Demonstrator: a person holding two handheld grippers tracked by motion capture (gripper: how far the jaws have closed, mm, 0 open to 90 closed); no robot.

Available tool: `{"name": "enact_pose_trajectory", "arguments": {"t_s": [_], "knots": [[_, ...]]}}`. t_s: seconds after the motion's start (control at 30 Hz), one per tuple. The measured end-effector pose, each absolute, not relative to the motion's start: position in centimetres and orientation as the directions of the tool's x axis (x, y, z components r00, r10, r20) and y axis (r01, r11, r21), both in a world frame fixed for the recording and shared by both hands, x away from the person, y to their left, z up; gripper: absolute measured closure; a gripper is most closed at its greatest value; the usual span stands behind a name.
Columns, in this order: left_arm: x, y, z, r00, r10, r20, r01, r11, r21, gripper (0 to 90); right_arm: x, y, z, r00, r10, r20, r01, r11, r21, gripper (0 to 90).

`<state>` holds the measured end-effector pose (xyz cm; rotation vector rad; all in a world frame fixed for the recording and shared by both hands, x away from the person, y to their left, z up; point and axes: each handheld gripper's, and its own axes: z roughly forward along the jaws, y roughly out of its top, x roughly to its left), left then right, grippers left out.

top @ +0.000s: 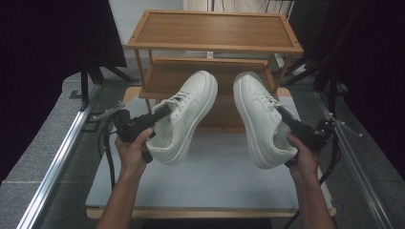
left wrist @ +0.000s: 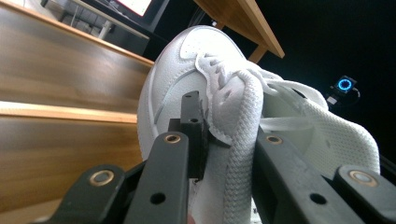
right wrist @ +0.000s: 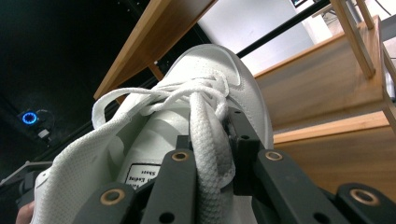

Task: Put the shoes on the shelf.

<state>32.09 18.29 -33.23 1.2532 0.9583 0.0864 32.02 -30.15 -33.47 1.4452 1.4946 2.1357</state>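
Two white sneakers hang in the air above the grey table top (top: pixel 215 176), toes tipped toward 12 o'clock where the wooden shelf rack (top: pixel 215 31) stands. You hold the left sneaker (top: pixel 186 117) at 10 o'clock of the table's middle with your left gripper (top: pixel 160 114), its jaws closed on the padded collar beside the tongue (left wrist: pixel 240 135). You hold the right sneaker (top: pixel 260 117) at 2 o'clock with your right gripper (top: pixel 286 117), jaws clamped on its tongue (right wrist: pixel 208 154). The two shoes sit near each other, apart, soles facing outward. Your left hand (top: pixel 131 150) and right hand (top: pixel 302 157) grip the handles.
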Motion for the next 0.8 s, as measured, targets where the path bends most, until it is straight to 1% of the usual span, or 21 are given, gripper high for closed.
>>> {"name": "enact_pose_trajectory", "arguments": {"t_s": [0.27, 0.37, 0.57, 0.8], "knots": [[34.0, 18.0, -32.4, 0.614, 0.542, -0.574, 0.415, 0.397, 0.819, 79.9, 33.9, -29.0, -31.4, -0.496, 0.648, 0.578, 0.350, -0.460, 0.816, 82.0], [34.8, 17.8, -32.2, 0.601, 0.556, -0.573, 0.410, 0.401, 0.819, 79.7, 34.6, -28.4, -30.9, -0.489, 0.655, 0.576, 0.347, -0.460, 0.817, 82.0], [36.3, 17.4, -31.4, 0.581, 0.594, -0.557, 0.399, 0.389, 0.831, 79.7, 36.3, -27.4, -30.4, -0.461, 0.666, 0.586, 0.364, -0.460, 0.810, 82.0], [37.6, 17.0, -31.5, 0.564, 0.594, -0.574, 0.407, 0.405, 0.819, 79.7, 37.9, -26.4, -30.4, -0.437, 0.674, 0.596, 0.370, -0.469, 0.802, 81.9]]}}
